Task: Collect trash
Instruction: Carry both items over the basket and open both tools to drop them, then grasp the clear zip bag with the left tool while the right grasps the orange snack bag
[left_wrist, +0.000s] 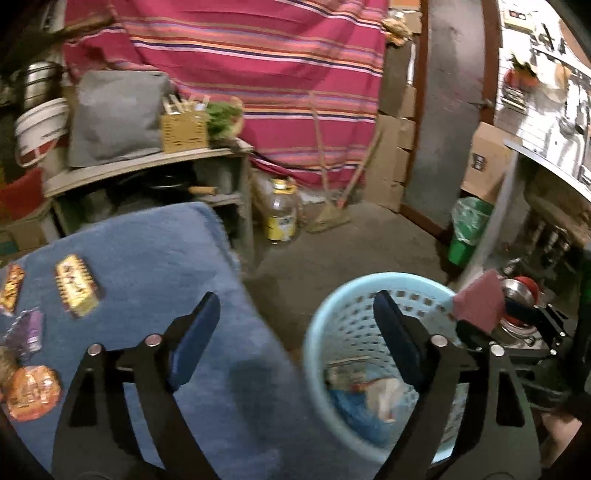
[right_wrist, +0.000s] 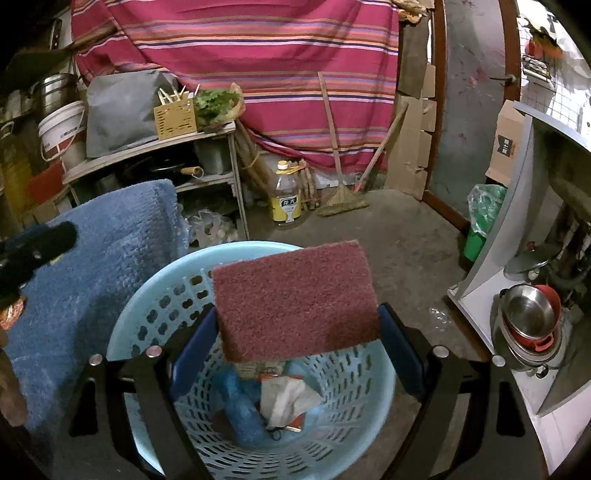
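Listing what I see from my two handheld grippers over the blue-towelled surface.

Item one: my left gripper, jaws standing wide apart with nothing between them, poised above the edge of the blue towel and the rim of the light-blue perforated basket.

Item two: my right gripper, jaws spread wide and clamped on a maroon scouring pad, one pad edge against each blue finger. I hold the pad flat directly above the basket opening.

Item three: basket contents, seen from the right wrist view: a crumpled white paper, a blue plastic bag, small wrappers too blurred for me to identify.

Item four: trash on the towel, left wrist view: a gold snack wrapper, a second gold wrapper at the frame edge, a purple foil packet, a round orange lid.

Item five: floor beyond the basket: a yellow-labelled oil bottle, a straw broom, a green bin with a plastic liner.
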